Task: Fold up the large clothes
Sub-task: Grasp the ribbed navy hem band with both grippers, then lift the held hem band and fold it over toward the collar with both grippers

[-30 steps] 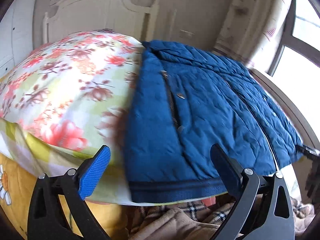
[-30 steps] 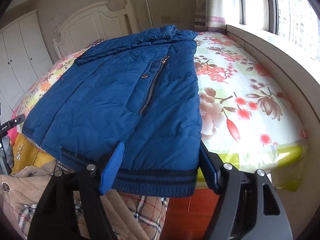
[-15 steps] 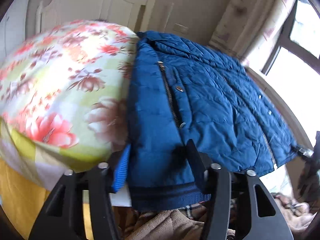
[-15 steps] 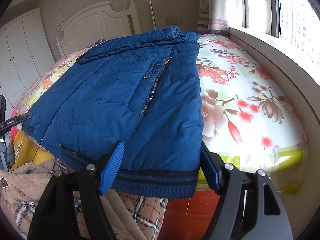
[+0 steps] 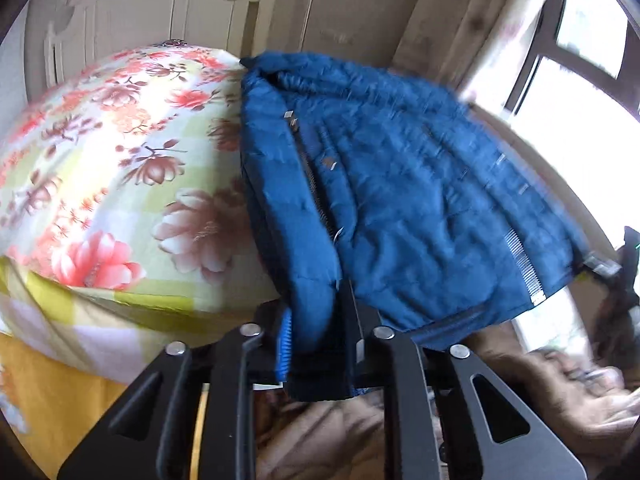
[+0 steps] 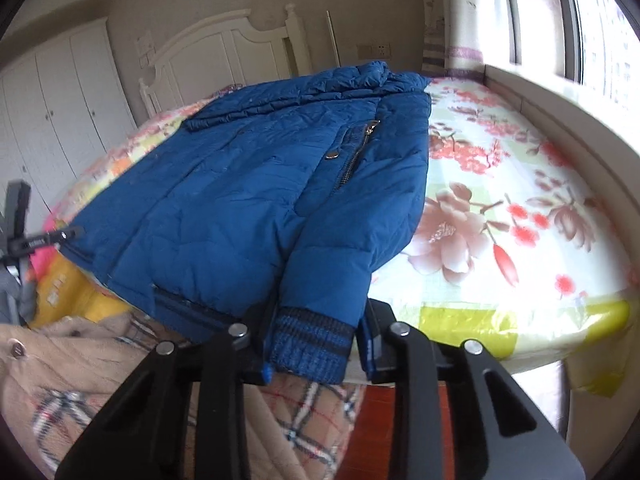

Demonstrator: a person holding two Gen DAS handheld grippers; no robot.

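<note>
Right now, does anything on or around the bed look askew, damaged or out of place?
Nothing looks damaged. The blue jacket lies flat on the floral bedspread, its hem hanging over the near edge, bunched where the left gripper and right gripper are closing on it. A tan plaid-lined coat lies crumpled below the bed's edge.

The jacket point(image 6: 256, 200) lies on the bed point(image 6: 520, 240), headboard point(image 6: 224, 56) behind.
</note>
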